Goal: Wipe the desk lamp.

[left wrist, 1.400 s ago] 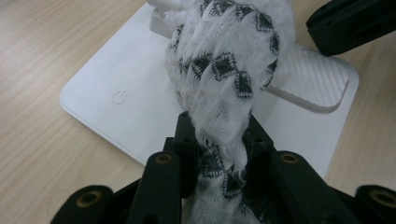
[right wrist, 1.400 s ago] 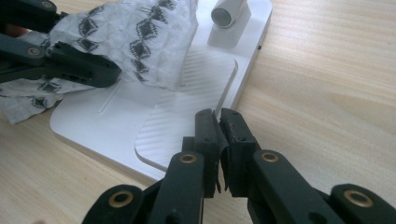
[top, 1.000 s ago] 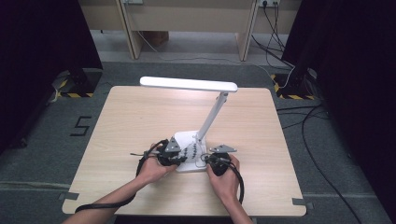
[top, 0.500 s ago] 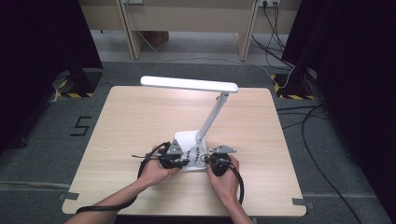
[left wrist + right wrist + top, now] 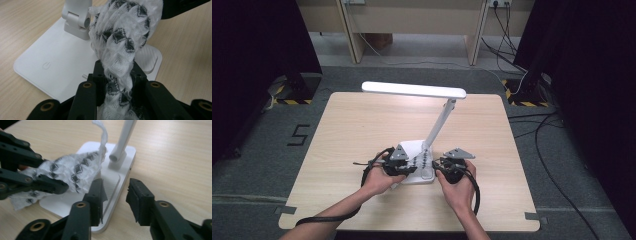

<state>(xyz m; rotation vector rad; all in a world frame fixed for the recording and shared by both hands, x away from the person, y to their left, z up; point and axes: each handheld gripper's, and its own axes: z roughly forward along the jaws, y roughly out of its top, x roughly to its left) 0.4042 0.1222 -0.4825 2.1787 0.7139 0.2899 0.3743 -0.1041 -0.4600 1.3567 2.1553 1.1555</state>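
At the near edge of the wooden table (image 5: 362,125), a white desk lamp (image 5: 432,125) stands with its flat base (image 5: 57,67) toward the person and its light bar held level above. A white cloth with a black diamond pattern (image 5: 120,42) is clamped between the jaws of the left gripper (image 5: 404,167) and is bunched over the lamp base, just beside the hinge of the stem (image 5: 78,20). The cloth is judged to be held low against the plastic so that the base can be wiped. The right gripper (image 5: 115,200) is seen with its jaws parted and nothing between them; it hangs over the base's right-hand edge, close to the cloth but not gripping it. Its position suggests that the lamp is to be steadied, or the cloth taken over; which one cannot be told. A power symbol (image 5: 46,66) is noted on the base, clear of the cloth. Both hands sit close together at the base in the high view.
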